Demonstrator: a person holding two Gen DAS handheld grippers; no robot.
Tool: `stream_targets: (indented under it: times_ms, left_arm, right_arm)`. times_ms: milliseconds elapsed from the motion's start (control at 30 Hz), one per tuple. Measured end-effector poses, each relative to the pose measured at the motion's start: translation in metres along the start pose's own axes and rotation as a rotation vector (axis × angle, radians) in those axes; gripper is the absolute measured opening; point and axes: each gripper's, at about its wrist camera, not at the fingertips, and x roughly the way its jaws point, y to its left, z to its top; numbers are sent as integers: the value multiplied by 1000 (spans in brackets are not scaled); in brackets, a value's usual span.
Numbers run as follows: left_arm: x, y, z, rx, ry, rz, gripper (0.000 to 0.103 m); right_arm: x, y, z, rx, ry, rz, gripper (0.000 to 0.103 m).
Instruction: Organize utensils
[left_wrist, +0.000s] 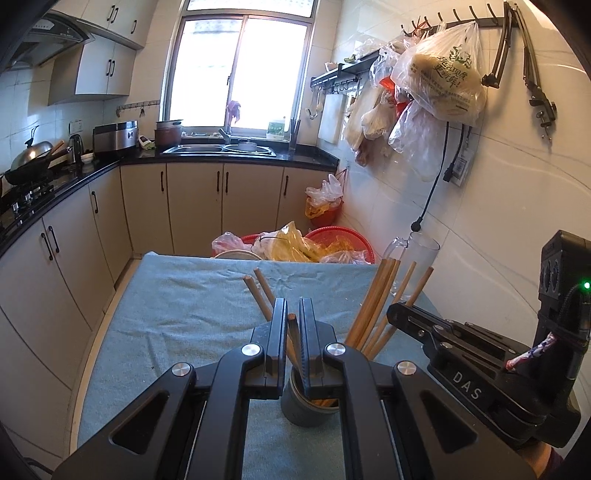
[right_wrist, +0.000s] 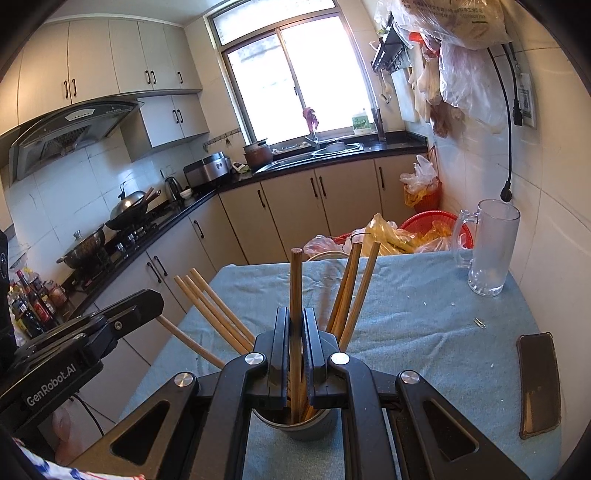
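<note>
A grey cylindrical holder (left_wrist: 309, 408) stands on the blue cloth, filled with wooden chopsticks (left_wrist: 373, 302). It also shows in the right wrist view (right_wrist: 299, 424) with several chopsticks (right_wrist: 352, 288) fanning out. My left gripper (left_wrist: 293, 325) is shut on one chopstick (left_wrist: 292, 326) right above the holder. My right gripper (right_wrist: 296, 328) is shut on an upright chopstick (right_wrist: 296, 280) whose lower end is in the holder. The right gripper's body (left_wrist: 461, 354) sits right of the holder; the left one (right_wrist: 74, 350) sits to its left.
The table has a blue cloth (right_wrist: 424, 317). A glass mug (right_wrist: 489, 247) stands at its far right, a phone (right_wrist: 539, 384) lies near the right edge. Red baskets with plastic bags (left_wrist: 325, 243) sit beyond the table. Cabinets run along the left, a tiled wall on the right.
</note>
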Motion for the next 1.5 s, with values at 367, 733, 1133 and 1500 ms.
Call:
stream_targets:
  times_ms: [367, 733, 1133, 1500]
  left_arm:
    - [-6, -2, -4, -3, 12, 2, 10]
    - [-36, 5, -16, -48, 6, 25, 57]
    - [-106, 20, -64, -106, -71, 118, 77]
    - [-168, -10, -132, -39, -136, 268, 96]
  right_arm:
    - [-4, -4, 1, 18, -19, -9, 7]
    - [-36, -6, 2, 52, -70, -6, 38]
    - [-88, -12, -36, 78, -73, -64, 56]
    - [-117, -4, -120, 62, -64, -178, 61]
